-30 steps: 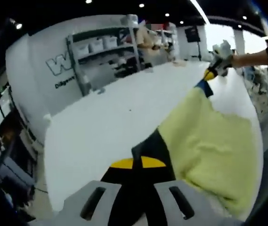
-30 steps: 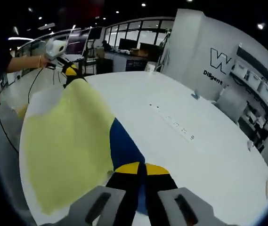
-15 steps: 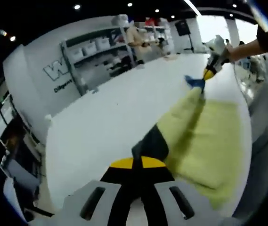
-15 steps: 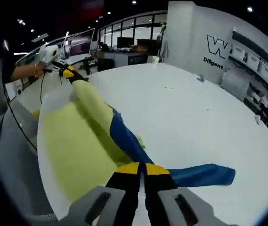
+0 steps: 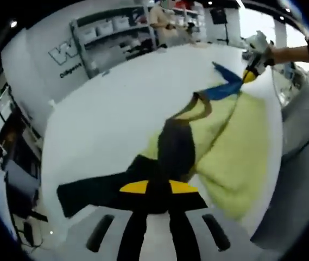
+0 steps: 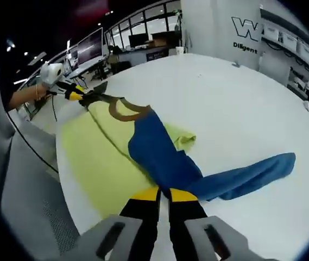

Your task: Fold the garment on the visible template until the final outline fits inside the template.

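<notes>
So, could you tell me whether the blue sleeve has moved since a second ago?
Yes: the blue sleeve has swung out across the white table, toward the wall side.

Covering part of the yellow template (image 6: 97, 163) beneath the garment (image 6: 159, 155); hiding the gripped cloth edge between the right claw (image 6: 164, 197) tips; blurring far shelving (image 5: 111, 30) contents beyond recognition.

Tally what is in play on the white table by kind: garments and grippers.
Garments: 1, a yellow, blue and black long-sleeved shirt
Grippers: 2, the left gripper and the right gripper, each shut on the shirt
Total: 3
</notes>
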Available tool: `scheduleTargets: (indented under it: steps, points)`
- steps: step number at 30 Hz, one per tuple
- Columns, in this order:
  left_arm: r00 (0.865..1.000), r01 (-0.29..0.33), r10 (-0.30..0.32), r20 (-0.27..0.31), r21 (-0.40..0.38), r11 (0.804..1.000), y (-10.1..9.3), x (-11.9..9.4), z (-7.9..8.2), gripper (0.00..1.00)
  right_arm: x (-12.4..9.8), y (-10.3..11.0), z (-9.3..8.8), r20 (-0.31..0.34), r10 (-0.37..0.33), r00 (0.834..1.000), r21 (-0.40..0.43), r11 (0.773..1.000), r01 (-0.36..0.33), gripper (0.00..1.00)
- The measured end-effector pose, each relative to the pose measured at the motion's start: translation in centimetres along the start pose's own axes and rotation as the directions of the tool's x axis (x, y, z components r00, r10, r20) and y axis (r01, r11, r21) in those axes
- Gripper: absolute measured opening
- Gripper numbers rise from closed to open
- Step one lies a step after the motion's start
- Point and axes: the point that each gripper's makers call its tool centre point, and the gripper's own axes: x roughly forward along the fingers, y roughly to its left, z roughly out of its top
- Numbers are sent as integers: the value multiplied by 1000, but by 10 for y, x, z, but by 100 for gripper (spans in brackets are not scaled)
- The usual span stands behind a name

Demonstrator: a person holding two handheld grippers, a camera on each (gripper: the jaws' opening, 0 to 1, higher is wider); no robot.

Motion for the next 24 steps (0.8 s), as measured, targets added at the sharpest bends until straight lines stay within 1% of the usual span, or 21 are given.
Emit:
scheduleTargets:
  steps: [1,4,6,7,8,9,11,12,13,15,18,19,20,21,22,23,24]
  points:
    - [1000,0,1,28,-11,1000,2,-3,7,13,-1,0,1,2,1,1000,0,1000,-1,1]
    - [998,8,-4,63,-54,999,8,-6,19,13,-8,3,6,16,-3,1000,8,1000,3,4]
    - [996,24,-17,87,-88,996,7,-5,31,14,-11,3,17,50,-2,999,20,1000,1,5]
    - [995,29,-20,98,-98,995,7,-4,33,14,-10,3,22,68,-2,998,21,1000,1,5]
    - [991,72,-54,122,-148,986,5,5,38,13,-7,-1,28,78,-3,997,19,1000,2,5]
    - [990,91,-72,120,-163,982,1,8,39,14,-5,-2,31,77,-3,997,17,1000,2,6]
    - [990,102,-85,109,-162,981,0,18,40,15,-1,-3,37,72,-7,997,6,1000,6,7]
    - [988,111,-92,122,-156,981,0,22,42,17,1,-1,40,72,-2,997,1,1000,2,9]
    - [985,121,-98,145,-163,979,0,26,46,20,4,5,46,70,29,997,-43,999,-26,10]
    - [979,157,-122,167,-217,963,-5,34,53,24,8,4,51,73,30,997,-59,998,-25,11]
    - [978,163,-130,160,-211,964,-5,45,55,26,17,3,55,59,40,997,-70,997,-36,15]
    - [978,167,-135,160,-209,964,-6,48,55,30,20,3,57,60,41,997,-75,996,-36,18]
    - [976,176,-143,163,-209,962,-5,51,54,37,24,2,60,65,41,997,-81,996,-35,23]
    - [974,178,-144,175,-199,964,-6,53,56,43,27,-1,62,74,32,997,-87,996,-26,30]
    - [973,184,-150,174,-197,963,-6,54,56,49,29,-1,63,75,33,997,-94,995,-25,32]
    - [972,198,-166,163,-200,960,-10,53,55,53,33,0,64,70,47,996,-103,994,-39,29]
    - [973,202,-172,155,-202,958,-11,54,54,52,36,-1,64,64,57,996,-105,993,-50,22]
